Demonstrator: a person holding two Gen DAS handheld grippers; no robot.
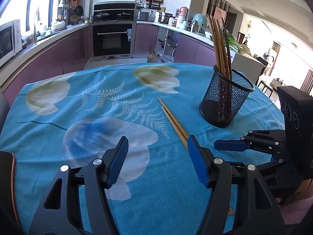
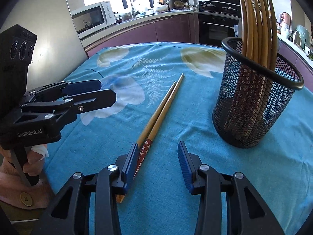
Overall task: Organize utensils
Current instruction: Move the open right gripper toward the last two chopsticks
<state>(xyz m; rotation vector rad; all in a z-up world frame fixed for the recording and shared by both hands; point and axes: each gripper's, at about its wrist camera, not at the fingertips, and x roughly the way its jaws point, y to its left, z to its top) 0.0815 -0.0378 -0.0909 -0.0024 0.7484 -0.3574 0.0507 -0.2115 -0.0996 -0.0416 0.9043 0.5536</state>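
Both pairs of fingers stand apart with nothing between them. On the left gripper the blue pads hover wide over the cloth, the right-hand pad covering the near end of the loose chopsticks from this view. On the right gripper the blue pads are likewise spread; the left-hand one sits right at the patterned red handle of one stick, though whether it touches I cannot tell.

From largest to smallest: a table covered by a blue tablecloth printed with pale flowers and fern leaves fills the lower part of both views, with kitchen counters and an oven behind it. On the right side of the cloth stands a black mesh cup — upright, holding a bundle of wooden chopsticks that lean toward its far rim. Near the cup but apart from it lies a pair of loose chopsticks, flat on the cloth, side by side and nearly touching along their length, thin tips pointing away toward the kitchen.
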